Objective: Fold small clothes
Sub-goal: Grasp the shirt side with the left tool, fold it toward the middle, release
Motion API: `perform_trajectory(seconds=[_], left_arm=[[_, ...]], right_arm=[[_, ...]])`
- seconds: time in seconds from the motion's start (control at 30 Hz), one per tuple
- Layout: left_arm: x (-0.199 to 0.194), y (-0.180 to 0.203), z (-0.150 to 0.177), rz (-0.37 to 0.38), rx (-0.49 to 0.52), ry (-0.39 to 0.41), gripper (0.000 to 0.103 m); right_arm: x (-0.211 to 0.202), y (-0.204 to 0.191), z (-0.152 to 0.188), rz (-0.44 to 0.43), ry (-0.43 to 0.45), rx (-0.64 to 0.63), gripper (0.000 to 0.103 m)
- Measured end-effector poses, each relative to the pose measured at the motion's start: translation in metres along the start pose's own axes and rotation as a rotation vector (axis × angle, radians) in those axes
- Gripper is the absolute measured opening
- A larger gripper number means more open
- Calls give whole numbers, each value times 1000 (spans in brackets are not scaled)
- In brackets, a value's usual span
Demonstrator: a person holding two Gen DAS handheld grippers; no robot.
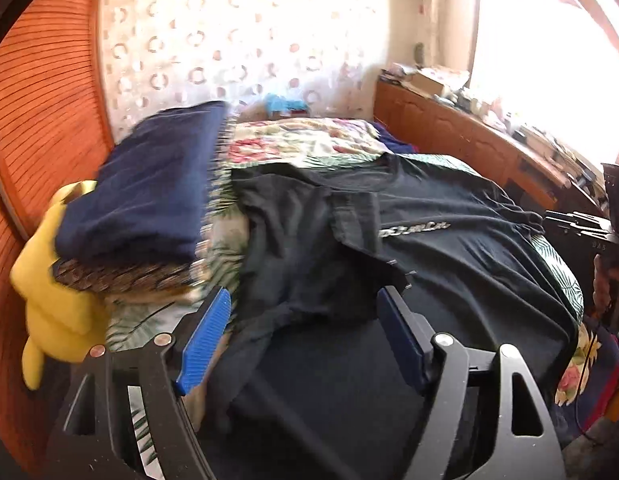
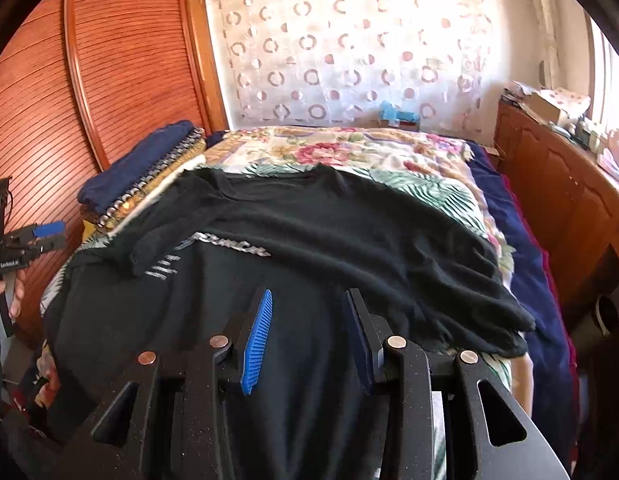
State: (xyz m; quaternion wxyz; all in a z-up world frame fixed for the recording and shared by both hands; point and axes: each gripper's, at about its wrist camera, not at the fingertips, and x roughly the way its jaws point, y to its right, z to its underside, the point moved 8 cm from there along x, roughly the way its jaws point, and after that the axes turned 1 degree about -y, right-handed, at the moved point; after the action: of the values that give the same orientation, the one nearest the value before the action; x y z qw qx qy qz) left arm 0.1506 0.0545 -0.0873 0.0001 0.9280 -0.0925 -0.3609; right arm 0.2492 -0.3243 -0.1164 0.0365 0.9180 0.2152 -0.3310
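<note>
A black T-shirt (image 1: 449, 248) with silver lettering lies spread on the flowered bedspread (image 1: 309, 140); its left sleeve is folded inward over the chest. It also shows in the right wrist view (image 2: 349, 240). My left gripper (image 1: 305, 320) is open and empty, its blue pads (image 1: 205, 340) just above the shirt's near left part. My right gripper (image 2: 309, 320) is open and empty over the shirt's lower middle. The left gripper also shows at the far left of the right wrist view (image 2: 49, 236), held in a hand.
A stack of folded clothes, navy on top (image 1: 157, 184), sits on the bed's left side beside a yellow plush toy (image 1: 57, 292). A slatted wooden wardrobe (image 2: 109, 60) stands left. A cluttered wooden dresser (image 2: 549, 168) runs along the right.
</note>
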Motion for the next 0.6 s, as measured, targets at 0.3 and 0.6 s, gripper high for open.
perform_trajectory(seconds=[0.3,0.6], left_arm=[[82,45,-25,47,47,-113,71],[127,53,-19,28,37,-216,43]], right_arm=[[-15,17,-5,62,17,31,51],[-20,14,12,69,22,41,51]])
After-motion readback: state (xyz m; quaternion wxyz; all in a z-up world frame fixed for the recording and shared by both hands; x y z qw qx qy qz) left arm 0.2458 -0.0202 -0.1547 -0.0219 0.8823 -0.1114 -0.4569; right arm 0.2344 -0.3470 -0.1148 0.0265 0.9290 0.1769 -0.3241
